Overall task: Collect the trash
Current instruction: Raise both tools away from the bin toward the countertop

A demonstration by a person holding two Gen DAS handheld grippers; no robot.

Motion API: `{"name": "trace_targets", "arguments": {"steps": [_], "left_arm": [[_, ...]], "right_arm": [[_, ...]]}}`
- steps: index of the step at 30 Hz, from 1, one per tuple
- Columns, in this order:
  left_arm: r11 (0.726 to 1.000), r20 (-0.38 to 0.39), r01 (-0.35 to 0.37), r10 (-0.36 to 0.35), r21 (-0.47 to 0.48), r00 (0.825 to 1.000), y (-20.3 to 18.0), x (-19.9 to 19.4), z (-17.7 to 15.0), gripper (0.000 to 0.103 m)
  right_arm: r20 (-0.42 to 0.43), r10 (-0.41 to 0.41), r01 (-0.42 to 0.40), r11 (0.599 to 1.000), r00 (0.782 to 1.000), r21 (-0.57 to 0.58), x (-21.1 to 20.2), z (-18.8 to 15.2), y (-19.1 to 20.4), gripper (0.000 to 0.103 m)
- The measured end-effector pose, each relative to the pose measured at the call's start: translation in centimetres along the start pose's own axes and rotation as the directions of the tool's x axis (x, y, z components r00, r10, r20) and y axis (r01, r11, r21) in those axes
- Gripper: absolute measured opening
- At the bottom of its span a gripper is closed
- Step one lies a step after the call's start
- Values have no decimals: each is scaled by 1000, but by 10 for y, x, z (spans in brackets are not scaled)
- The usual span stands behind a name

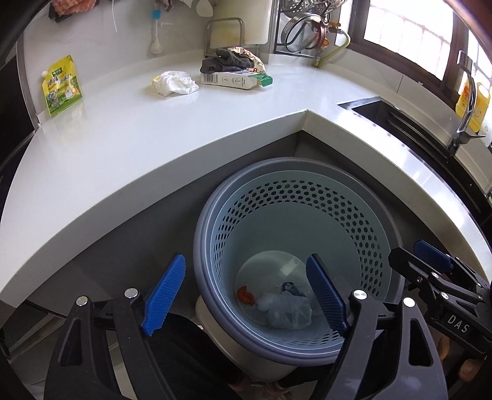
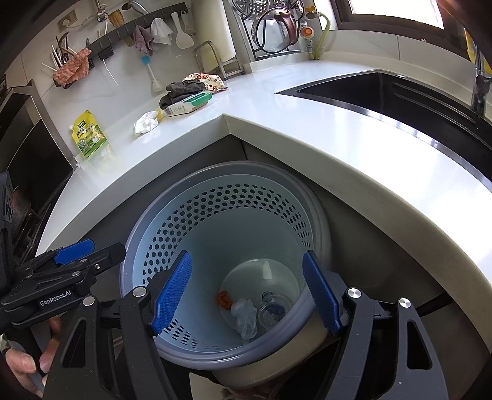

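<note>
A perforated blue-grey trash bin (image 1: 363,221) (image 2: 172,246) stands on the floor in the counter's inner corner. Inside lie a clear plastic bag (image 1: 286,310) (image 2: 246,317), an orange scrap (image 1: 245,296) (image 2: 225,299) and a clear cup (image 2: 273,309). On the white counter lie a crumpled white wrapper (image 1: 176,82) (image 2: 146,122), a white-green carton (image 1: 233,78) (image 2: 187,104) and a yellow-green pouch (image 1: 62,86) (image 2: 89,134). My left gripper (image 1: 246,295) (image 2: 89,254) is open and empty above the bin's left rim. My right gripper (image 2: 249,295) (image 1: 430,264) is open and empty over the bin.
A dark cloth (image 1: 226,60) (image 2: 184,89) and patterned cloth lie behind the carton. A black sink (image 2: 415,95) (image 1: 378,110) with faucet is at the right. A dish rack (image 1: 304,27) stands at the back. Utensils hang on a wall rail (image 2: 123,34).
</note>
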State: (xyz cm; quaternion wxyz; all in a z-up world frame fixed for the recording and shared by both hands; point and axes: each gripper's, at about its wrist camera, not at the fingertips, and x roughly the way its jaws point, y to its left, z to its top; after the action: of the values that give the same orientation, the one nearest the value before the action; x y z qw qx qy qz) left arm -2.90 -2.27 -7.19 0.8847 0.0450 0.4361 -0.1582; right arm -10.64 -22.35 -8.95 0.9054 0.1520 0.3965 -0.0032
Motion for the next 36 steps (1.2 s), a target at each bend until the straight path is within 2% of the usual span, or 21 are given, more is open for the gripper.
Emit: {"name": "trace_targets", "arguments": {"steps": [7,16,24,31,36], "left_arm": [[1000,30,-16,16,3,999,3,-7,4,88],[999,81,-40,40,-7,996,11,-21,11,92],[997,115,-72,76,-42,990,26,-28,23,94],[990,137,-114,124,-80,983,47,-26,44,94],[981,161,-168,182,-100,970,63,-22,68,95]], "right_arm": [[16,-1,1,1000,1000,6,-6,5,2,71],[57,-42,43,999,997,-15,-16,16,10,73],[82,-69,74,996,994,-58,-17,31,27,81],[77,-92,99,991,993,-92,-2,48,38,84],[84,-104,112,989,991,-99,13,70,42,84]]}}
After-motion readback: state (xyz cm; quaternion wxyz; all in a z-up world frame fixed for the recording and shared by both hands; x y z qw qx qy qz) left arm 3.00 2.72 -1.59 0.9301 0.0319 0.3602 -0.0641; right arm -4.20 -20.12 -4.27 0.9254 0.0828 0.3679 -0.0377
